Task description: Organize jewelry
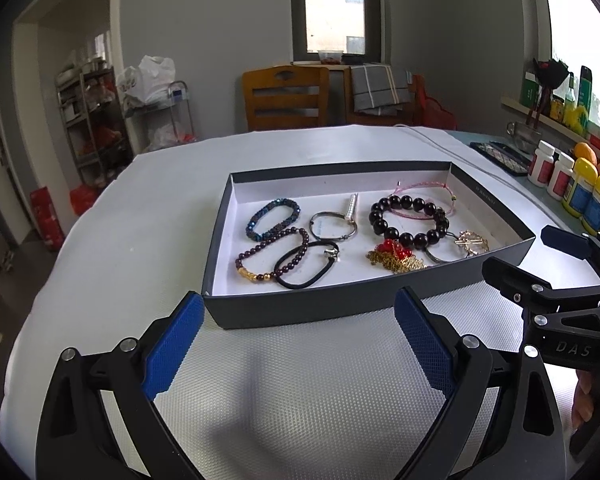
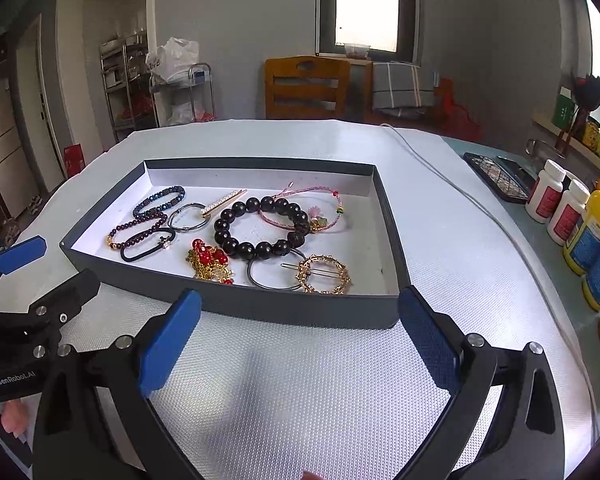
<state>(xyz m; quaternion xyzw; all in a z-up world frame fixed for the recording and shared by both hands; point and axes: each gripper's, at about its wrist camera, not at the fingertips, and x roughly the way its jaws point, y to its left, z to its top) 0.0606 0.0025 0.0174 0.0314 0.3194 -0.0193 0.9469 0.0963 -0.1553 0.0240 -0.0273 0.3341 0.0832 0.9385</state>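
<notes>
A shallow dark box (image 1: pixel 312 308) (image 2: pixel 260 304) with a white floor holds the jewelry. Inside lie a black bead bracelet (image 1: pixel 410 216) (image 2: pixel 260 226), a blue bead bracelet (image 1: pixel 274 218), a dark red bead bracelet (image 1: pixel 272 254), a black hair tie (image 1: pixel 308 268), a metal ring (image 1: pixel 334 226), a pink cord bracelet (image 2: pixel 304 210), a gold chain with red beads (image 2: pixel 210 262) and a gold round hair clip (image 2: pixel 324 274). My left gripper (image 1: pixel 300 344) is open and empty in front of the box. My right gripper (image 2: pixel 300 344) is open and empty beside it, and shows in the left wrist view (image 1: pixel 540 260).
The box sits on a white textured mat (image 2: pixel 300 392) over a white cloth. Bottles (image 2: pixel 580 216) and a phone (image 2: pixel 496 176) stand at the right edge. A cable (image 2: pixel 440 172) runs across the table. A wooden chair (image 2: pixel 306 88) stands behind.
</notes>
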